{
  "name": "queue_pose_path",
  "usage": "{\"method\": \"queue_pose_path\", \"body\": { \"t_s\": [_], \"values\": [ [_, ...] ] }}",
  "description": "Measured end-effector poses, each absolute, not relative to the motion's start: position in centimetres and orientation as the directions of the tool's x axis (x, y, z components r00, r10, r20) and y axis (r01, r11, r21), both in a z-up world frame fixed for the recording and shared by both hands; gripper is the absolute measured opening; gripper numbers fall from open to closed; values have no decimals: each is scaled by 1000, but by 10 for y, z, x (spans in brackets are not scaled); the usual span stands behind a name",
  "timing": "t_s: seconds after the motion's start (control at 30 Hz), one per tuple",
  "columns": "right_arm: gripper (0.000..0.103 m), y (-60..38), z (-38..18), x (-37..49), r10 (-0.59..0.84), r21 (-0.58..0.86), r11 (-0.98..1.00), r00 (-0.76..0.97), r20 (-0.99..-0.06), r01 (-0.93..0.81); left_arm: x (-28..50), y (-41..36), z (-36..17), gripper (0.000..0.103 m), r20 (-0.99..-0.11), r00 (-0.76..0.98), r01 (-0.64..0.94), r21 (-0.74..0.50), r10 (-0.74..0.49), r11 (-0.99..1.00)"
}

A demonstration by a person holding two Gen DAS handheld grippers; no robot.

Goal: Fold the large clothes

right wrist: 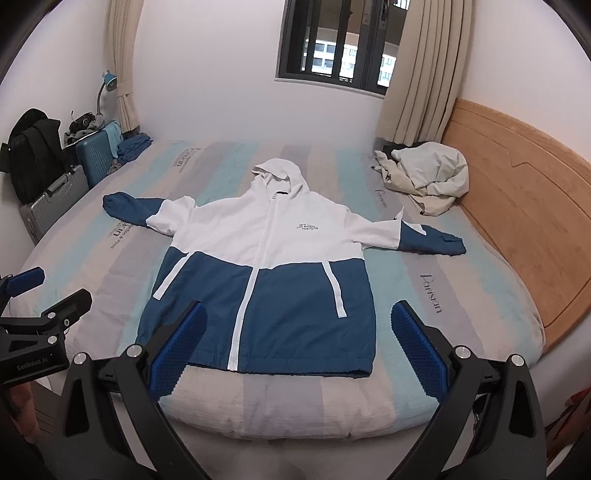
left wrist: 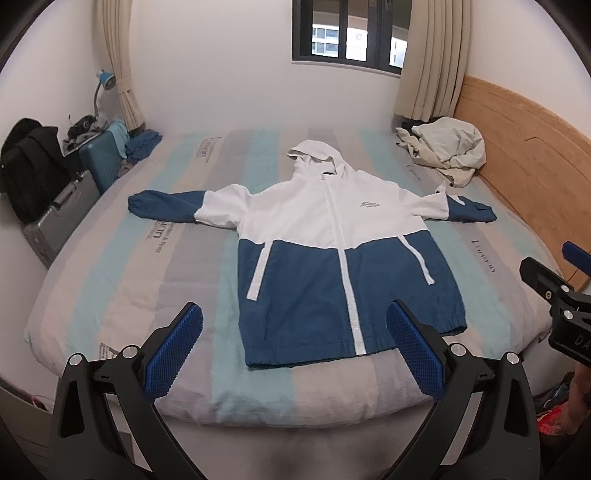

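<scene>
A white and blue hooded jacket (left wrist: pixel 325 251) (right wrist: pixel 266 266) lies flat, front up, on the striped bed (left wrist: pixel 122 280) (right wrist: pixel 424 295), with both sleeves spread out sideways and the hood toward the far wall. My left gripper (left wrist: pixel 294 332) hangs open above the bed's near edge, just short of the jacket's hem, with nothing between its blue pads. My right gripper (right wrist: pixel 299 332) is open too, over the hem, empty. Each gripper shows at the edge of the other's view: the right gripper (left wrist: pixel 561 291), the left gripper (right wrist: pixel 40 295).
A crumpled cream garment (left wrist: pixel 443 151) (right wrist: pixel 424 177) lies at the bed's far right by the wooden headboard (left wrist: pixel 535 166) (right wrist: pixel 517 192). Suitcases (left wrist: pixel 62 214) (right wrist: pixel 55 199), a black backpack (left wrist: pixel 29 166) and a blue cloth pile (left wrist: pixel 142 144) crowd the left side. A window (left wrist: pixel 351 33) is in the far wall.
</scene>
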State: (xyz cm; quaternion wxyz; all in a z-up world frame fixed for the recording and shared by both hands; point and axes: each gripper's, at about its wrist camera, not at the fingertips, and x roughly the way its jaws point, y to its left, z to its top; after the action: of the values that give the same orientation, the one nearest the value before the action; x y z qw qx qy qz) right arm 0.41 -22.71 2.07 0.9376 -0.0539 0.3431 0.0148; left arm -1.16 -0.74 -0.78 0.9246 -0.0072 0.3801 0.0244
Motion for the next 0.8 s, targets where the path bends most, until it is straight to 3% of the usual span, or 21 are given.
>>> {"method": "queue_pose_path", "body": {
  "t_s": [0.8],
  "values": [
    [96, -232, 24, 5, 4, -59, 996, 744, -669, -59, -11, -12, -5, 97, -704, 710, -33, 8, 29, 999]
  ]
}}
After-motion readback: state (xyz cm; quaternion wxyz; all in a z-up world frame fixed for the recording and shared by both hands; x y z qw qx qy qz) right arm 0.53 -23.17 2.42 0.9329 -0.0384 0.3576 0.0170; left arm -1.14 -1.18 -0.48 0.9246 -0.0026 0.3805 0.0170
